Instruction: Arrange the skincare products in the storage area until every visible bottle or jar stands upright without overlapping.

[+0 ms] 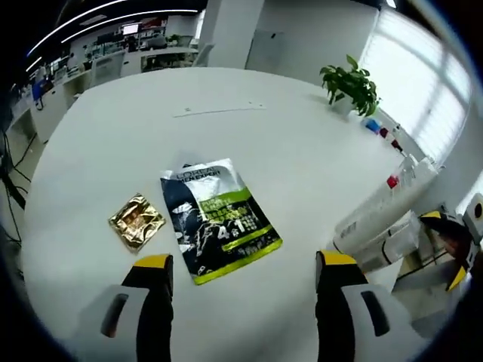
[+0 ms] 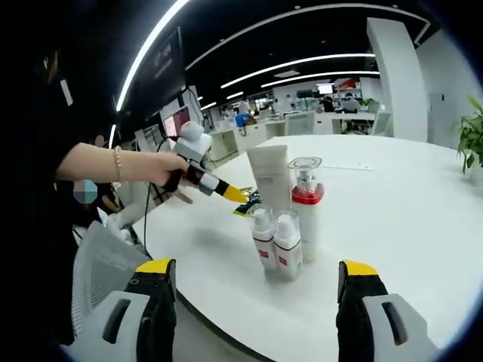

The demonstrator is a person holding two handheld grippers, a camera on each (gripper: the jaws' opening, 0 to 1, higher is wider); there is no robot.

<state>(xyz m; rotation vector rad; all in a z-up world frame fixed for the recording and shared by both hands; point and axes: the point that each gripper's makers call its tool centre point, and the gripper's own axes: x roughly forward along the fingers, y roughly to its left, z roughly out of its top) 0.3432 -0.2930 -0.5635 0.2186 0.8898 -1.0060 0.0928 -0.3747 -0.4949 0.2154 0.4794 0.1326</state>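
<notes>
Here my left gripper (image 1: pixel 243 273) hangs released over the round white table (image 1: pixel 106 151), its jaws spread wide with nothing between them; just ahead of them lies a flat dark-and-green pouch (image 1: pixel 217 219), and a small gold sachet (image 1: pixel 136 220) rests beside it toward my left jaw. My right gripper (image 2: pixel 256 280) is likewise released and empty, and straight ahead between its spread jaws the skincare products stand upright in a tight cluster: two small white bottles (image 2: pixel 276 241) nearest me, a taller red-collared pump bottle (image 2: pixel 306 207) and a white tube (image 2: pixel 270 177) behind them. Beyond that cluster, toward my left jaw, a hand (image 2: pixel 162 167) holds the left gripper above the table.
</notes>
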